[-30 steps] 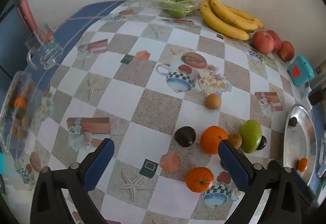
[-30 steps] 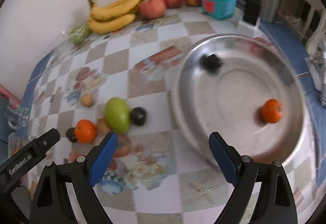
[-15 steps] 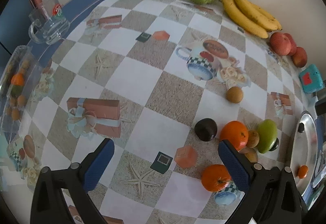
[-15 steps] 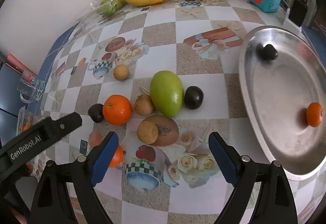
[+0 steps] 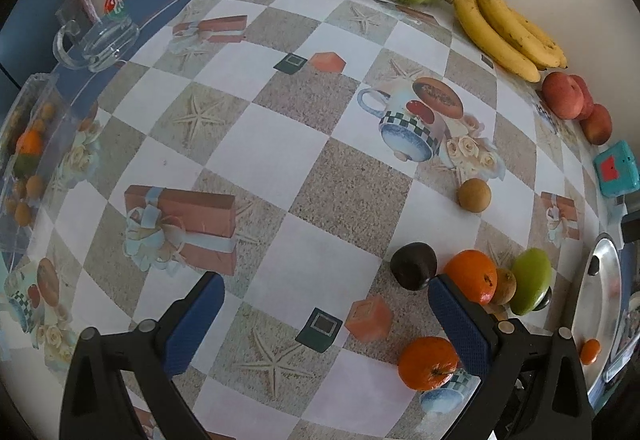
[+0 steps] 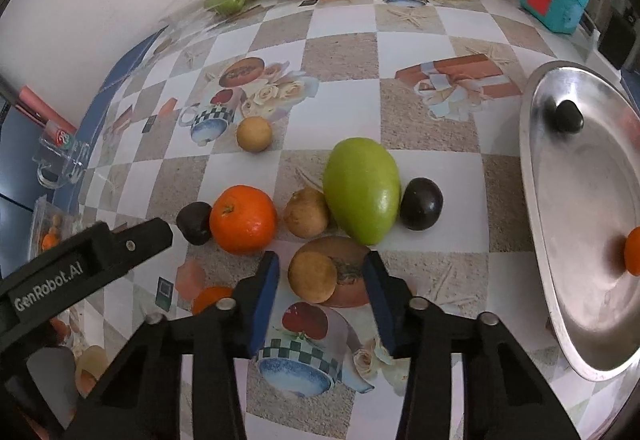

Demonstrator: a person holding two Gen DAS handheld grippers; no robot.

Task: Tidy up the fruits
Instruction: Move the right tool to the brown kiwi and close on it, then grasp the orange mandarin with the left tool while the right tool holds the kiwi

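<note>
Right gripper brought from over the tray to the brown fruit, jaws closing around it

The brown fruit (image 6: 312,276) lies on the counter (image 6: 344,56) just in front of the mango (image 6: 362,190), and is now bracketed by the right gripper (image 6: 320,282), which a second ago hung wide over the tray (image 6: 536,160); the jaws are closing, a slim gap to the pads still seen. A pick-up for the tray, well right of the mango and already holding an orange (image 6: 633,251), seems under way. The left gripper (image 5: 326,314) is held wide and empty, left of the mango.
</note>
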